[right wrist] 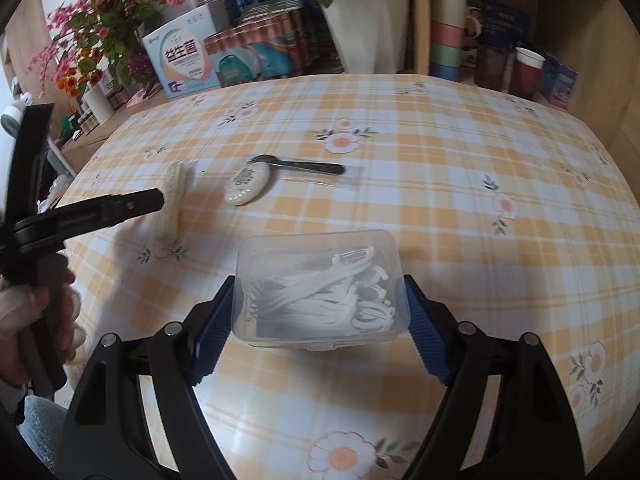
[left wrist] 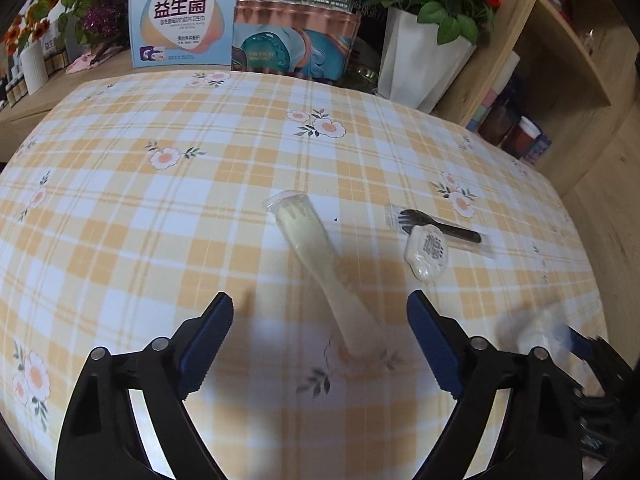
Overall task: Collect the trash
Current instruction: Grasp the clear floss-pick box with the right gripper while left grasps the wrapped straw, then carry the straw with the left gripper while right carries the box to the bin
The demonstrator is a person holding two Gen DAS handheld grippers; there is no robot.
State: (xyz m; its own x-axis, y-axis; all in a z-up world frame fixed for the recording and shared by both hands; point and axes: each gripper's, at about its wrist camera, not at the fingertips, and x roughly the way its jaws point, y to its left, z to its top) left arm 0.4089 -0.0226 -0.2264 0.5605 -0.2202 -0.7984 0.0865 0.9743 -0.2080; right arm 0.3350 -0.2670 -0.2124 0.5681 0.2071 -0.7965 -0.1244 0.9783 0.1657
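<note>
Nearest the right wrist camera, our right gripper (right wrist: 320, 320) has a clear plastic box of white floss picks (right wrist: 320, 288) between its blue pads; both pads sit at the box's side walls and look to be clamped on it, and the box hangs above the checked floral tablecloth (right wrist: 460, 184); at the left edge of that view our left gripper (right wrist: 132, 204) shows side-on, a hand (right wrist: 24, 320) wrapped round its handle, one finger tip reaching over the cream piece. In the left wrist view, the left gripper's (left wrist: 320, 332) jaws stand wide apart with nothing pinched; the handle end of a cream plastic fork in a clear wrapper (left wrist: 316, 256) lies on the cloth between and just ahead of the pads, not touched by either; the fork runs diagonally away, tines at the far end; a blurred white-and-blue shape at the lower right edge we can't identify. Further out, right of the cream fork, a small white oval packet with a dark printed code (left wrist: 426, 252) rests overlapping a black fork in a clear sleeve (left wrist: 440, 226); both lie flat on the cloth. Beyond the table's far edge: a pale blue carton with Chinese lettering (left wrist: 180, 16), a copper-and-teal box (left wrist: 292, 40), a white planter with red roses (left wrist: 420, 56), wooden shelving with stacked cups (right wrist: 448, 28).
</note>
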